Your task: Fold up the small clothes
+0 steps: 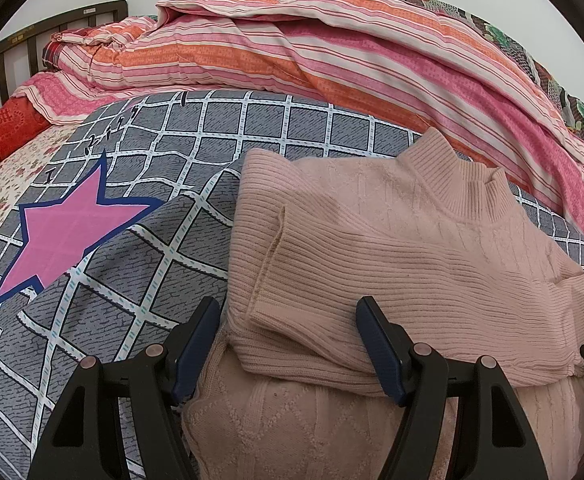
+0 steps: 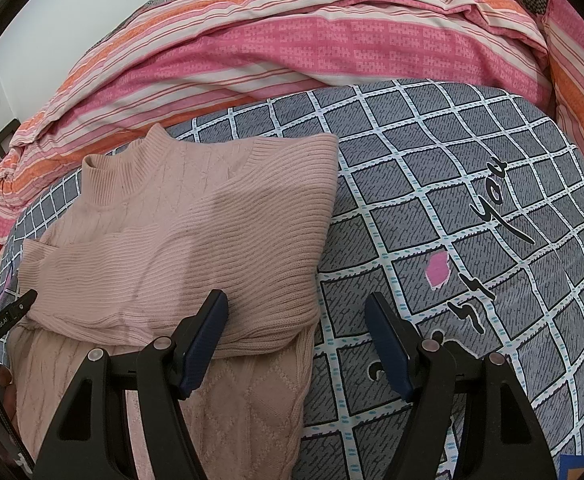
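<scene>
Left gripper [image 1: 287, 344] apart, straddling left edge of pink sweater [image 1: 392, 248] on checked bedsheet [image 1: 139, 280]. Right gripper [image 2: 296, 340] apart over right hem. Risk: uneven pinch, crossed sleeves slipping, fold skewing.

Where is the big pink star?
In the left wrist view, the pink star is printed on the grey checked bedsheet, left of the pink sweater.
</scene>
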